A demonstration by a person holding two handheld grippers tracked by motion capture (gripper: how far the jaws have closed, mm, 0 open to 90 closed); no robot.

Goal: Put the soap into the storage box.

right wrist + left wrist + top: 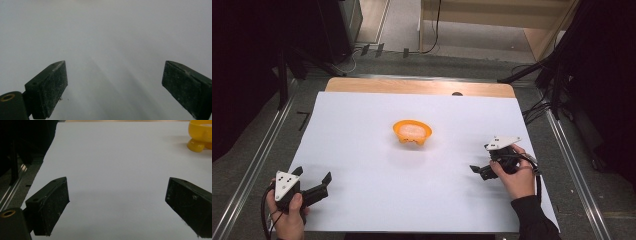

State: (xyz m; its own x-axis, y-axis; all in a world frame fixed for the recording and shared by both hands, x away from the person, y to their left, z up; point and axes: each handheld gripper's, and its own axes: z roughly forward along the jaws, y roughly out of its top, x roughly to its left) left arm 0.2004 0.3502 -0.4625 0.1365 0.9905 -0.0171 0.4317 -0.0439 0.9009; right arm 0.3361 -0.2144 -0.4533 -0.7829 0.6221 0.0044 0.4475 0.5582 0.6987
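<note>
Judging by its look, the small orange bowl [412,132] is light, stiff plastic with something pale inside, so it may slide or tip if pushed. It stands on the white counter [362,150], well apart from both, ahead-right of the left hand-held gripper [312,177] and left of the right hand-held gripper [475,170]. Both have jaws wide and empty. The rim seems the best place to grip.

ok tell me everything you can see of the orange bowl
The bowl is small, orange-yellow and glossy, plastic by the look of it, with rounded knobby feet under it. It stands upright near the middle of the white sheet, and something pale lies inside, too blurred to name. Nothing else touches it; both grippers are well clear of it.
</note>
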